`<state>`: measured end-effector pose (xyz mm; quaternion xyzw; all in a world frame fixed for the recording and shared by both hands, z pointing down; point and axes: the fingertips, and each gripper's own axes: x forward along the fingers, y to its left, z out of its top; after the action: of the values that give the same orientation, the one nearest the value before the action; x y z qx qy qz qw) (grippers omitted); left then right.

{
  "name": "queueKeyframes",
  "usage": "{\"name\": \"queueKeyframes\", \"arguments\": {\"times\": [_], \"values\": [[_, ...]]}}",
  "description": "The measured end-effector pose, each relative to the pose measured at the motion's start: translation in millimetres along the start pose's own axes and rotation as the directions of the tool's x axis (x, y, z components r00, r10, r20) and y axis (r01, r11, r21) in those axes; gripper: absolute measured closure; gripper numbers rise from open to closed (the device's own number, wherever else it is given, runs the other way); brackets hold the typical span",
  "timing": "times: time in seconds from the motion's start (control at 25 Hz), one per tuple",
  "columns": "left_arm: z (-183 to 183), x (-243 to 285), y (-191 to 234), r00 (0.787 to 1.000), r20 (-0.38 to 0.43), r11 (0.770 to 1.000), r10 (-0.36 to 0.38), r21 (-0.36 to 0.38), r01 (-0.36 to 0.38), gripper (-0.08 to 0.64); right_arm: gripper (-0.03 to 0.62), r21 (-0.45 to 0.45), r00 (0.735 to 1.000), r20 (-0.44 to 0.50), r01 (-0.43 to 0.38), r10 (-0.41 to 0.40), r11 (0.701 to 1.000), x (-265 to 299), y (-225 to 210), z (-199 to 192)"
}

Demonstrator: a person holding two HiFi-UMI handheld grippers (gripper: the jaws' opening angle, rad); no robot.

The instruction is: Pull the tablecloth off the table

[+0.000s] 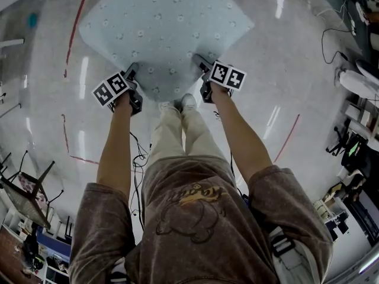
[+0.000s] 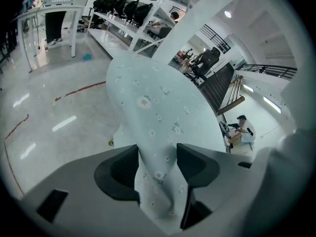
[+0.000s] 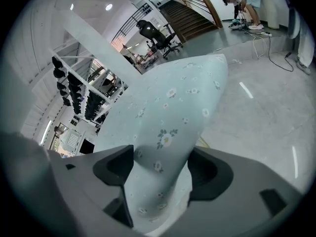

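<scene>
L tool [image 2: 158,163] & R tool [image 3: 161,168] both clamped on floral tablecloth [image 1: 166,28]; shirt print [image 1: 192,201] illegible.

A: Entry one, between the jaws?
B: Left claw [image 2: 158,158], both dark jaws closed onto a bunched fold of tablecloth [image 2: 150,100]; pale blue, small white flowers, rising away from the jaws in a broad ridge.
A: Underfoot?
B: Glossy pale floor [image 2: 44,127], red line [image 2: 79,90] curving across; small teal object [image 2: 87,56] farther off.
A: Background?
B: White stand [image 2: 59,4] at the upper left edge, legs on the floor. White shelving [image 2: 123,9] loaded with dark chairs beside it. Black office chair [image 2: 205,60] and dark staircase [image 2: 219,85] to the right; seated person [image 2: 241,127] in a cap, far right.
</scene>
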<state>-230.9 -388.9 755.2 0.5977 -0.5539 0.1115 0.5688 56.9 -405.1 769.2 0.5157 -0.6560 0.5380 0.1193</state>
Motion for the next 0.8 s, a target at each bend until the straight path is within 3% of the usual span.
{"name": "queueKeyframes", "arguments": {"times": [0.24,0.48,0.8], "values": [[-1,-4,3,1.000,-0.002,0.999,0.016,-0.052,-0.016,0.357,0.284,0.038,0.998,-0.004,0.058,-0.058,0.998,-7,-3,-2],[-3,-7,6,0.999,-0.014,0.996,0.036,-0.075,-0.037,0.379,0.399,0.031,0.990,0.024,0.139,-0.140,0.990,-28,-7,-7],[-4,-15,4,0.997,-0.013,0.992,0.070,-0.108,-0.071,0.411,0.476,0.002,0.987,0.036,0.159,-0.159,0.987,-42,-3,-7]]}}
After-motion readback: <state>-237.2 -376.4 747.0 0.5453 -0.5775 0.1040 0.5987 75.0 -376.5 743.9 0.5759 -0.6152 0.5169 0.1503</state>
